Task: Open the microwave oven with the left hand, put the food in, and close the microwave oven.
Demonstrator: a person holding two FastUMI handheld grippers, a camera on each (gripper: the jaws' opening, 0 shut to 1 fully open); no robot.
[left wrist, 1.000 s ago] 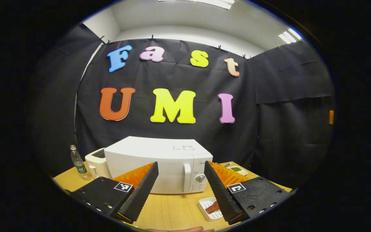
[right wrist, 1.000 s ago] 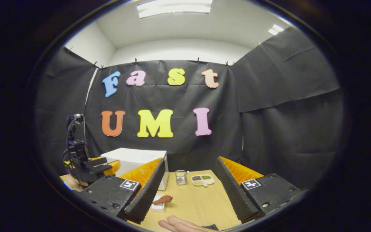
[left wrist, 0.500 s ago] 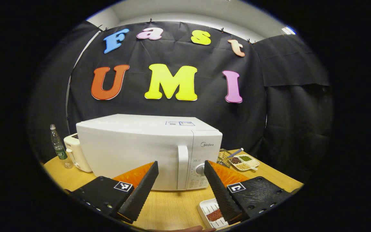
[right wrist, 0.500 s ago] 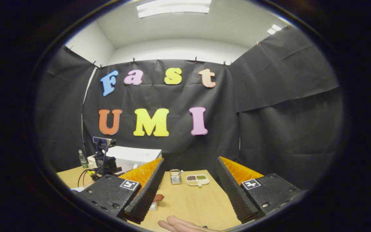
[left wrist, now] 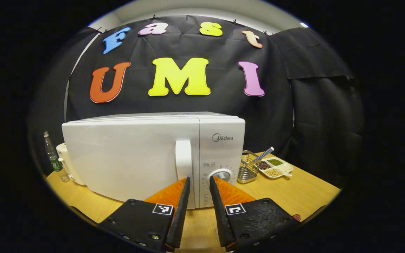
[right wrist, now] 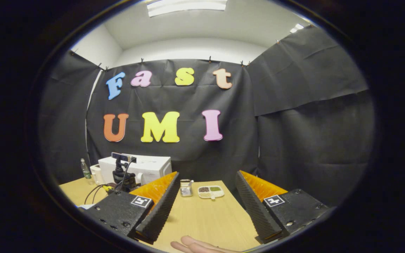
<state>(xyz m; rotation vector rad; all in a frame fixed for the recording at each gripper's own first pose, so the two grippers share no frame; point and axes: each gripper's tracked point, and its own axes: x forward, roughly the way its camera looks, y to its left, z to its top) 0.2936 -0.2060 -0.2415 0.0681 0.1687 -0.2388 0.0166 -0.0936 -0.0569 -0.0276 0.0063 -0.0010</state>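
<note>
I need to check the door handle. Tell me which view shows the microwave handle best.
The left gripper view: the microwave handle stands close and frontal, just above the left tool. The right gripper view shows the microwave small and far off, handle not discernible.

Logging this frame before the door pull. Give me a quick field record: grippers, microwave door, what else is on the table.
left gripper: fingers narrowed to a small gap, aimed just right of the door handle, nothing between them
right gripper: open, over bare table, holding nothing
microwave: white, door closed
handle contact: cannot tell from the left gripper view
behind microwave's left end: toaster, bottle
right of microwave: wire basket, divided dish of beans
</note>
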